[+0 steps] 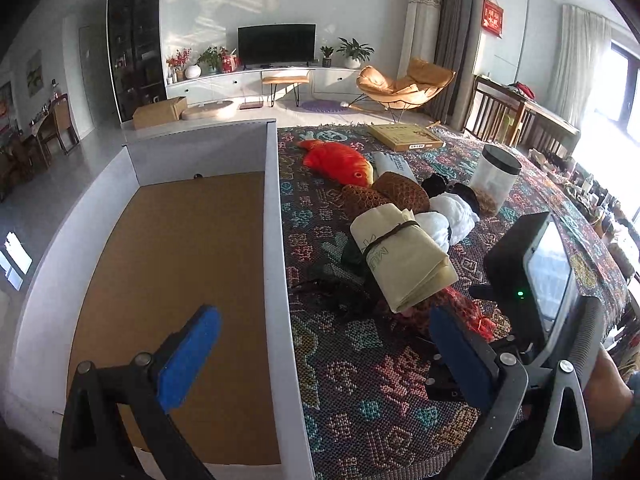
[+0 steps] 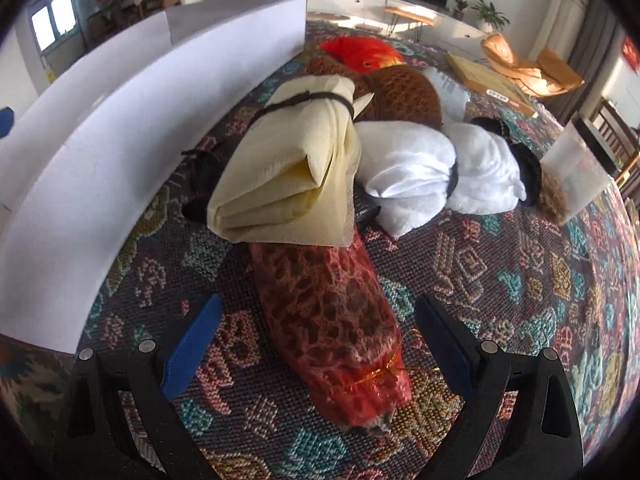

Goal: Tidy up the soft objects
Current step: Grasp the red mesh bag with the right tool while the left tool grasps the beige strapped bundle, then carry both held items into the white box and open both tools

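A pile of soft objects lies on the patterned cloth. A red net-wrapped roll lies between the open fingers of my right gripper, with a cream folded bag tied with a black cord resting on its far end. Behind are a white plush bundle, brown net rolls and a red plush fish. My left gripper is open and empty, straddling the right wall of the white box; its cardboard floor is bare. The cream bag and the fish show there too.
A clear jar with a black lid stands at the right of the pile. A flat cardboard box lies at the cloth's far edge. The right gripper's body with its screen sits right of my left fingers. The living room lies beyond.
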A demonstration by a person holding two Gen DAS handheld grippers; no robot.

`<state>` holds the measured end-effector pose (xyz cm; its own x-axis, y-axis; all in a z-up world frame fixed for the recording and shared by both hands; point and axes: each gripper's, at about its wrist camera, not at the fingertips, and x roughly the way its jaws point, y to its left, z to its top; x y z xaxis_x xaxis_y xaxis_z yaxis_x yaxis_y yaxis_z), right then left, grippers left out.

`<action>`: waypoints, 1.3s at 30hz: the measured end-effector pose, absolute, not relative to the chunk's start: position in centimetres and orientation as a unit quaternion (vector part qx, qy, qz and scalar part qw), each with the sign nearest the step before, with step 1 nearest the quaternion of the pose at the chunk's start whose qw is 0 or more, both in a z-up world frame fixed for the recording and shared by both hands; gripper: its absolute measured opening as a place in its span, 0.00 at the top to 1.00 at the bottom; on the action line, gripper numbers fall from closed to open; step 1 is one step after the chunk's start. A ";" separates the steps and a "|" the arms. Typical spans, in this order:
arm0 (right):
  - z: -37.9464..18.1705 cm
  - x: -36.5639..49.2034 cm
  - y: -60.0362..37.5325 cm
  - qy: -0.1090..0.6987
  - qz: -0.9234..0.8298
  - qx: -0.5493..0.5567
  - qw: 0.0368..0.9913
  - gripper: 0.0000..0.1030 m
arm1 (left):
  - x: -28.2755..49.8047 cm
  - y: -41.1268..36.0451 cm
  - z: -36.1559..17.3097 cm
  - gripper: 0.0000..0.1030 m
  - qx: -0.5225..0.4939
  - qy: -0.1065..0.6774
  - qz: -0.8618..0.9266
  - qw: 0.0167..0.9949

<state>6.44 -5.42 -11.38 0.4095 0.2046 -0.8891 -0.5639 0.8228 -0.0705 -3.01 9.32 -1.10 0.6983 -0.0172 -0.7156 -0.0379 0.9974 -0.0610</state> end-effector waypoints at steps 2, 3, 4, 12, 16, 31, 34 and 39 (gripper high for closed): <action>-11.8 6.4 -6.3 0.499 0.233 -0.165 0.818 0.27 | -3.0 8.7 -1.3 0.00 -0.027 0.393 0.003 0.919; -11.6 6.3 -7.2 0.505 0.230 -0.143 0.820 0.64 | -2.9 8.4 -1.4 0.00 -0.022 0.394 0.002 0.919; -11.3 6.1 -8.3 0.509 0.227 -0.119 0.822 0.63 | -2.8 8.1 -1.5 0.00 -0.018 0.395 0.000 0.918; -8.8 5.2 -18.6 0.511 0.119 -0.013 0.851 0.64 | -1.6 5.0 -3.2 0.00 -0.007 0.423 -0.033 0.906; -9.1 5.6 -23.0 0.489 0.051 0.070 0.868 0.63 | 0.4 2.8 -4.7 0.00 -0.012 0.451 -0.052 0.891; -11.3 4.8 -25.2 0.473 0.016 0.144 0.869 0.56 | 10.2 -3.4 -13.0 0.00 0.071 0.497 0.080 0.861; -11.5 4.9 -25.0 0.477 0.013 0.140 0.867 0.55 | 10.1 -3.7 -13.4 0.00 0.090 0.489 0.081 0.864; -11.5 4.9 -24.9 0.478 0.012 0.138 0.867 0.54 | 10.2 -3.4 -13.5 0.00 0.083 0.489 0.076 0.865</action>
